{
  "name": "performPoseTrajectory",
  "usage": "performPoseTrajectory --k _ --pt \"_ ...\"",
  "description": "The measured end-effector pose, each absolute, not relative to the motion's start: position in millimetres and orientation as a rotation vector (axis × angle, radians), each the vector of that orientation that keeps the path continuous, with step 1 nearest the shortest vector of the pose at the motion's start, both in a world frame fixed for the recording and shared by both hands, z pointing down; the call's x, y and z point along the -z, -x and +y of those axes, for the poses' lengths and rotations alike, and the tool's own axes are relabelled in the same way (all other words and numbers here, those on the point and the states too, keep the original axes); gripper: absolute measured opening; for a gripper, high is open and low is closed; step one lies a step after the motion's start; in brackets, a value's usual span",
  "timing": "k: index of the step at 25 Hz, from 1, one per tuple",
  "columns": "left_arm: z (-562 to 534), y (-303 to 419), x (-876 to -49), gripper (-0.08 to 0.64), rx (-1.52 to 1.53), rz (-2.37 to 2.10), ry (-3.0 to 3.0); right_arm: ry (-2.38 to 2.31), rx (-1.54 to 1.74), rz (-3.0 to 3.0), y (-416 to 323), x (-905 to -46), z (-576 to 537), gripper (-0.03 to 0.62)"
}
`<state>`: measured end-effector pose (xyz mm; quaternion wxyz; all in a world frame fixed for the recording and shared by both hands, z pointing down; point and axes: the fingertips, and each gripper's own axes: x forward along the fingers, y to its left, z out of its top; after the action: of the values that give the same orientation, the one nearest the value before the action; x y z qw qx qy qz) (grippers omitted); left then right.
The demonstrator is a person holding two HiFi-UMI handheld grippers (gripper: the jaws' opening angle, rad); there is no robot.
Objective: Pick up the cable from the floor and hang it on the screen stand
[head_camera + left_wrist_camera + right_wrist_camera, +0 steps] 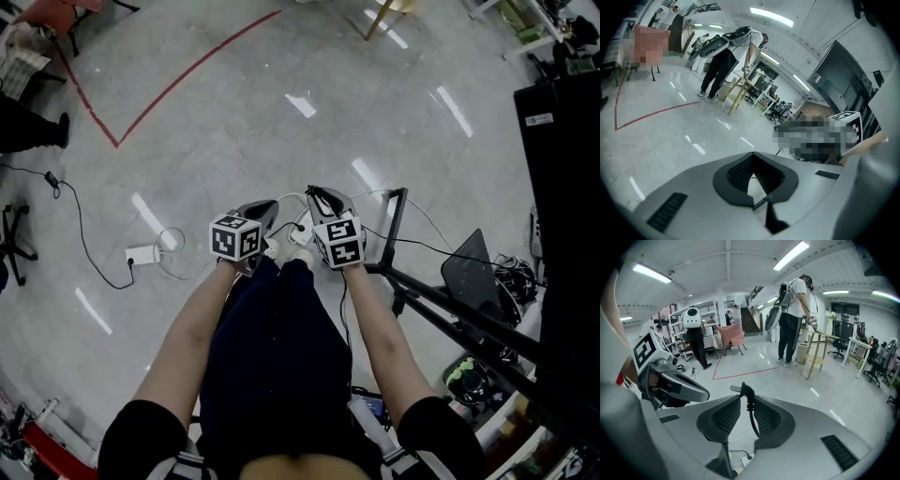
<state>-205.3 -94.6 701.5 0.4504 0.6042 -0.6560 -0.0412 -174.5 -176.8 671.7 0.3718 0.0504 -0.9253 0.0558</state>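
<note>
Right gripper view gives us the grip: the right gripper [745,401] is clamped on the black cable [751,417]. The cable's plug end [739,390] sticks out just past the fingertips, and the rest runs back between the pads and drops toward the floor. The cable's long axis at the grip lies along the jaws, not across them.

Head view puts the left gripper [265,212] just beside the right one, on its left. In the left gripper view its tips meet. We see only a thin sliver between the pads and cannot tell whether it nips anything.

The screen stand [397,225] is what the coming move turns on. It stands to the right of the right gripper and near it, with its upright post closest and a black bar [450,309] slanting away toward our right. The dark screen [562,234] is further right again. We judge the right gripper the better placed to carry the cable over, since the left would have to cross it.

A slack black run [412,246] trails from the right gripper toward the stand's base, so it may drag or snag on the post. A white adapter [142,254] with a looped white lead [173,246] lies on the floor well to the left of the left gripper, out of the path. Our own legs [272,356] sit just beneath both grippers.
</note>
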Motion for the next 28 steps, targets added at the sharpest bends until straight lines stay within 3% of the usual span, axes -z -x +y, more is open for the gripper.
performPoseTrajectory --k 12,28 --pt "-105 203 -576 0.006 0.415 -1.556 -1.698 -0.321 -0.046 -2.609 172 -521 -184 0.106" --pt "-124 129 -468 0.006 0.316 -1.354 -2.089 -0.605 -0.027 -2.823 118 -376 -182 0.106"
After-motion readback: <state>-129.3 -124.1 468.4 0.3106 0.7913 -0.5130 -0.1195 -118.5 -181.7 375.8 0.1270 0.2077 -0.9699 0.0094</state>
